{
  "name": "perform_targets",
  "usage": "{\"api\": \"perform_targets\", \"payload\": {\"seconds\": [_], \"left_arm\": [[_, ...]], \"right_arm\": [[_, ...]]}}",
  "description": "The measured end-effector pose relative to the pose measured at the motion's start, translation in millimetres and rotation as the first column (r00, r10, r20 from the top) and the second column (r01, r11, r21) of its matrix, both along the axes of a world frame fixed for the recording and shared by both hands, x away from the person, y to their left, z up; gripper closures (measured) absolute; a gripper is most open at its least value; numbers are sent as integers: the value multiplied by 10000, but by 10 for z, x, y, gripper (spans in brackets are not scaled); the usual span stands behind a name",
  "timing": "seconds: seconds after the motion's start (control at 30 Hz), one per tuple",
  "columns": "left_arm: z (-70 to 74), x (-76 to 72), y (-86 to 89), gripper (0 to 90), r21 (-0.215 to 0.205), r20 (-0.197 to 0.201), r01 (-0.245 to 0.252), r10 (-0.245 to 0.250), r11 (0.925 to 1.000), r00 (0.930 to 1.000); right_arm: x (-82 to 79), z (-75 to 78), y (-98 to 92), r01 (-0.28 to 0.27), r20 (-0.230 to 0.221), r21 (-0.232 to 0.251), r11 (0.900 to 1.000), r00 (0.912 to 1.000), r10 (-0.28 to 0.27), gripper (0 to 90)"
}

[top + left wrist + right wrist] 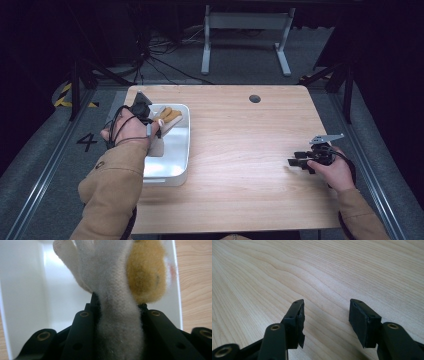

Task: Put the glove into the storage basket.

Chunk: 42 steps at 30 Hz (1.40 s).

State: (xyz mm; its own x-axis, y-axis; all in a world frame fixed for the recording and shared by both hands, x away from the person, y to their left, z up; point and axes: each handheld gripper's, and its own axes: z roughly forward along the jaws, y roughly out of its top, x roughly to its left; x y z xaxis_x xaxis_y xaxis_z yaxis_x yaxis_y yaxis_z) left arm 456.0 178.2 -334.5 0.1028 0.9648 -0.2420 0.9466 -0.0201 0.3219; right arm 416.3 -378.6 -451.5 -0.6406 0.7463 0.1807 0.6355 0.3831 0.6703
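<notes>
**Tongs at the tray and on the tabletop**

Left gripper (pixel 150 122), at the left of the high view, is seen clamped on a fuzzy grey-and-orange glove (pixel 117 290), which is held over the white tray (pixel 177 150) at the table's left edge. Right gripper (pixel 325 320), at the lower right of the high view, is shown with jaws parted, nothing between them, low over the bare wooden table (pixel 250 150).

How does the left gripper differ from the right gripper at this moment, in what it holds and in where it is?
The left gripper is closed on a grey and orange glove, while the right gripper is open with nothing between its jaws. The left gripper hangs over the white tray; the right gripper sits low over the bare wooden table. Both have black jaws.
</notes>
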Motion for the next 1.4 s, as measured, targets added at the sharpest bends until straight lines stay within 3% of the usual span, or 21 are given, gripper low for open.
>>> {"api": "perform_targets", "payload": {"seconds": [0.33, 0.8, 1.03, 1.4], "left_arm": [[-254, 77, -2, 716, -51, -358, -541, 539, 9985, 9979], [-530, 84, -19, 713, -147, -879, -706, 690, 9974, 9937], [-616, 81, -40, 707, -65, -1205, -714, 701, 9974, 9902], [-726, 86, -42, 691, 53, -1336, -1022, 1020, 9947, 9858]], "right_arm": [[-6, 3, -6, 56, 20, 6, 10000, 10000, -56, 472], [-5, -5, -11, 92, 41, 1, 10000, 9999, -92, 470], [-3, -5, -25, 75, 33, 9, 10000, 10000, -75, 469], [-4, 0, -28, 78, 59, 15, 10000, 10000, -79, 467]]}}
